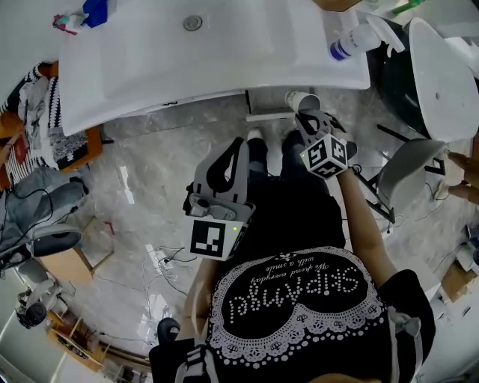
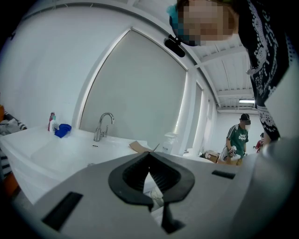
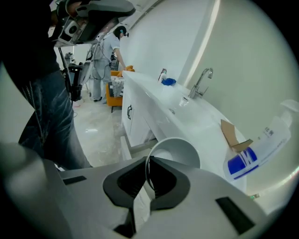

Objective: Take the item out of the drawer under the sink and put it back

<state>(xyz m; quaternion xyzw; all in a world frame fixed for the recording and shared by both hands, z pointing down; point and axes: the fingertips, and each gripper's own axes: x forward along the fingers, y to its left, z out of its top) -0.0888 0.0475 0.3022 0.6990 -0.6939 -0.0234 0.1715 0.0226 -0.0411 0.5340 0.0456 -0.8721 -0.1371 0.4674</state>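
Observation:
A white paper cup [image 1: 302, 100] hangs just in front of the white sink counter [image 1: 150, 82], mouth toward me. My right gripper [image 1: 308, 117] is shut on its rim. In the right gripper view the rim of the cup [image 3: 175, 150] runs down between the pads of my right gripper [image 3: 147, 161]. A white ledge [image 1: 271, 116], apparently the drawer's edge, juts out from under the counter beside the cup. My left gripper [image 1: 238, 146] is held lower, over the floor by my legs. In its own view, my left gripper [image 2: 149, 156] has its tips together and nothing between them.
A spray bottle with a blue label [image 1: 358, 39] lies on the counter's right end beside a cardboard scrap [image 3: 231, 135]. The faucet [image 3: 201, 81] and a blue item [image 1: 95, 11] stand at the back. A white fixture [image 1: 441, 75] stands right; cables [image 1: 161, 262] litter the floor.

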